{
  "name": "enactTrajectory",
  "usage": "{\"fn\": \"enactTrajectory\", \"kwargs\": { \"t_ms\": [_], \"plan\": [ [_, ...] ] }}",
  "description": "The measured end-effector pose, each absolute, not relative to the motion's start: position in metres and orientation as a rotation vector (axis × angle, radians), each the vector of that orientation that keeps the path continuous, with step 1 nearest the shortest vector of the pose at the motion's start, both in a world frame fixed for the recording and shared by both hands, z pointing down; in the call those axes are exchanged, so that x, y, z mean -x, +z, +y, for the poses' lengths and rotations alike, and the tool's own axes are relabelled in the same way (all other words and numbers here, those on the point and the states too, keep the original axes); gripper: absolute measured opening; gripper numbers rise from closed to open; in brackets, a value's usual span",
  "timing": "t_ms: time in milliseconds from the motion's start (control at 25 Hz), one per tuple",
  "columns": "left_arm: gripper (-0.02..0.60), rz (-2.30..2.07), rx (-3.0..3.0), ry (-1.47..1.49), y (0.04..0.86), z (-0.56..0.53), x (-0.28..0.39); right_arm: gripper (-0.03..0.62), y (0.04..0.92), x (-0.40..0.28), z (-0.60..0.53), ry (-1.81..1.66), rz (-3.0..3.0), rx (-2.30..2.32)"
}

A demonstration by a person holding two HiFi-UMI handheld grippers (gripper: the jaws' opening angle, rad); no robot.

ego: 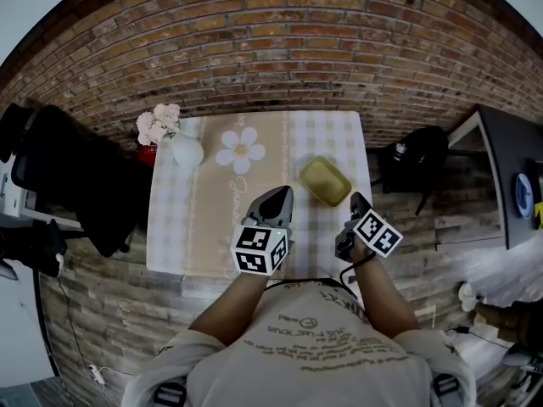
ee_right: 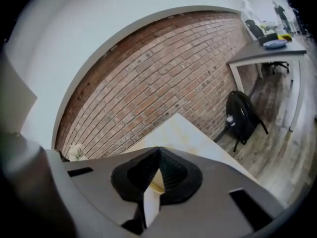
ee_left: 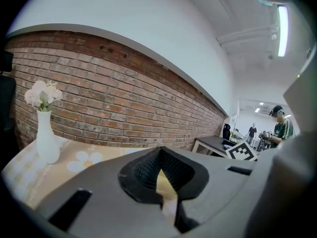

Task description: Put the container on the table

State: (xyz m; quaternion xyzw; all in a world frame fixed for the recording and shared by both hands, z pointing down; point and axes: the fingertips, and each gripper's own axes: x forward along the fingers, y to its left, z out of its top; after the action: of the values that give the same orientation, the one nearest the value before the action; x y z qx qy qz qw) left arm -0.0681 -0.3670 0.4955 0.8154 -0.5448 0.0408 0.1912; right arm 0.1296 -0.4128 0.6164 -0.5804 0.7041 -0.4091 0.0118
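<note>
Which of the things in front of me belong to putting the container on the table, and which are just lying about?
Part of the job: yellow container, table, left gripper, right gripper.
Just lying about: vase of flowers, black backpack, desk.

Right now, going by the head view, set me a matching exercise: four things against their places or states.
Things: 1 container; 2 vase; 3 backpack; 4 left gripper.
Places: A on the floor, right of the table; B shut, empty, over the table; C on the table's right half; D far left corner, holding flowers.
Pairs: 1-C, 2-D, 3-A, 4-B.
</note>
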Motion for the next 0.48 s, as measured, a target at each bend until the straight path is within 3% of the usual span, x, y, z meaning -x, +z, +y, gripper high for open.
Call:
{"fn": "enactTrajectory", "kwargs": {
  "t_ms": [480],
  "plan": [
    [0.003, -1.454, -2.391, 0.127, 0.482, -0.366, 0.033, 0.002, 0.490, -0.095, -0.394, -0.550, 2.571, 1.635]
  ]
}}
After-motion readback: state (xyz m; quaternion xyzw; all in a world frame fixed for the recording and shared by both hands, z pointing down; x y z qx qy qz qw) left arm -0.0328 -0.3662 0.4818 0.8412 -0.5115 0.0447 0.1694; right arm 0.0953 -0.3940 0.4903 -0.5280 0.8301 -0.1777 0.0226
